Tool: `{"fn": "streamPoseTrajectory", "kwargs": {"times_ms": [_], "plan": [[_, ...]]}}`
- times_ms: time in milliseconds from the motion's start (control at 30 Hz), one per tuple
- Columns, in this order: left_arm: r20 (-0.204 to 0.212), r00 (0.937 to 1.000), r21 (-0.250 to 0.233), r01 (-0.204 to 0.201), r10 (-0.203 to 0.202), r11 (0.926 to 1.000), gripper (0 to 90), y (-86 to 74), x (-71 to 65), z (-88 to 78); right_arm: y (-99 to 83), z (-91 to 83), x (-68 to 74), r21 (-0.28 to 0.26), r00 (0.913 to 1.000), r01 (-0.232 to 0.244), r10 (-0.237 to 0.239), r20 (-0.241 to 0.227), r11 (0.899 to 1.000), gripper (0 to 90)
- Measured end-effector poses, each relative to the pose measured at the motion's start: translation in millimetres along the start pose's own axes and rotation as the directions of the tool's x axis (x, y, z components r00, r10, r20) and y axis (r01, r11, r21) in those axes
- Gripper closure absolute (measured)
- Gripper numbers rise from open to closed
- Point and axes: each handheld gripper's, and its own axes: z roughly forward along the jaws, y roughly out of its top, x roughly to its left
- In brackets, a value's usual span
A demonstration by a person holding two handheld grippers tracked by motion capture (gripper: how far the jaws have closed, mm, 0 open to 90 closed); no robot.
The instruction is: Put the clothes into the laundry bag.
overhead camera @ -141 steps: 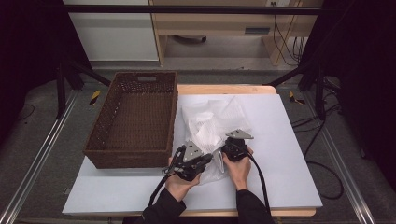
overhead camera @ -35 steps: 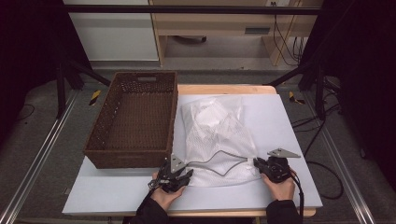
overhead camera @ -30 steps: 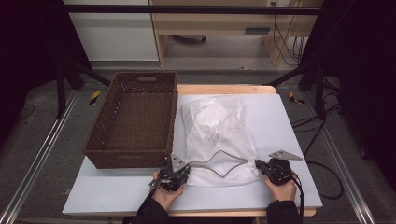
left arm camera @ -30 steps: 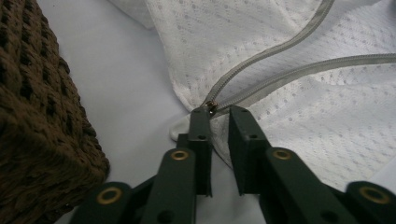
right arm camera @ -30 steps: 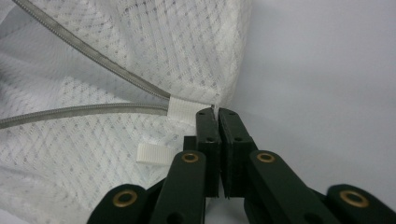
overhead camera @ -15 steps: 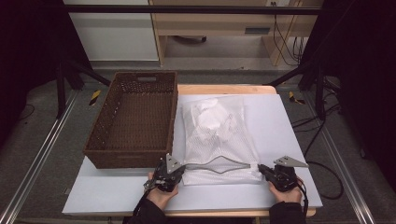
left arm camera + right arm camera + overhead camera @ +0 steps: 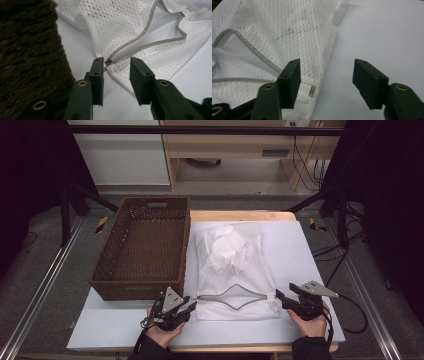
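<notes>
Your white mesh laundry bag (image 7: pixel 231 270) lies flat on the white worktop (image 7: pixel 310 250), just beside the brown woven basket (image 7: pixel 142 247), with its long axis running from the near edge toward the far edge. The grey zipper mouth (image 7: pixel 235 296) gapes across the bag's near end, parallel to the near edge of the worktop, and you have one gripper at each end of it.

Your left gripper (image 7: pixel 186 307) sits at the zipper's left end, by the basket's near corner. In the left gripper view its fingers (image 7: pixel 98 72) have just been opening, and the zipper's tip (image 7: pixel 109 61) lies in the gap against the left finger, not pinched. Your right gripper (image 7: pixel 280 299) sits at the bag's near right corner; its fingers (image 7: pixel 292 75) have just been opening too and stand wide apart, with the white corner tab (image 7: pixel 308 91) beside the left one and bare worktop between them.

Both hands have released. Each is equally near its own end, so whichever end you take next lies straight ahead of that hand's fingers.
</notes>
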Motion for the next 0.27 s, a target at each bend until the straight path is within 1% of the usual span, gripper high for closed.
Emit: {"fn": "streamPoseTrajectory", "kwargs": {"times_ms": [33, 100, 167, 267], "plan": [[0.006, 1.0, 0.002, 0.0, 0.0, 1.0, 61.6, -1.5, 1.8, -2.0, 0.9, -0.2, -0.4, -0.002, 1.0, -0.001, 0.001, 0.002, 1.0, 33.7], [0.012, 0.9999, 0.009, 0.003, -0.004, 1.0, 59.0, -3.6, 4.7, -4.7, 2.2, -0.5, -1.8, -0.007, 1.0, -0.002, 0.002, 0.007, 1.0, 30.5], [0.014, 0.9999, 0.005, 0.009, -0.009, 0.9999, 56.8, -6.3, 9.2, -7.7, 3.3, -1.0, -3.2, -0.009, 0.9999, -0.008, 0.008, 0.009, 1.0, 26.2], [0.017, 0.9995, 0.006, 0.025, -0.025, 0.9997, 53.2, -8.7, 15.8, -9.9, 3.8, -2.5, -5.7, -0.015, 0.9998, -0.013, 0.013, 0.018, 1.0, 23.6]]}}
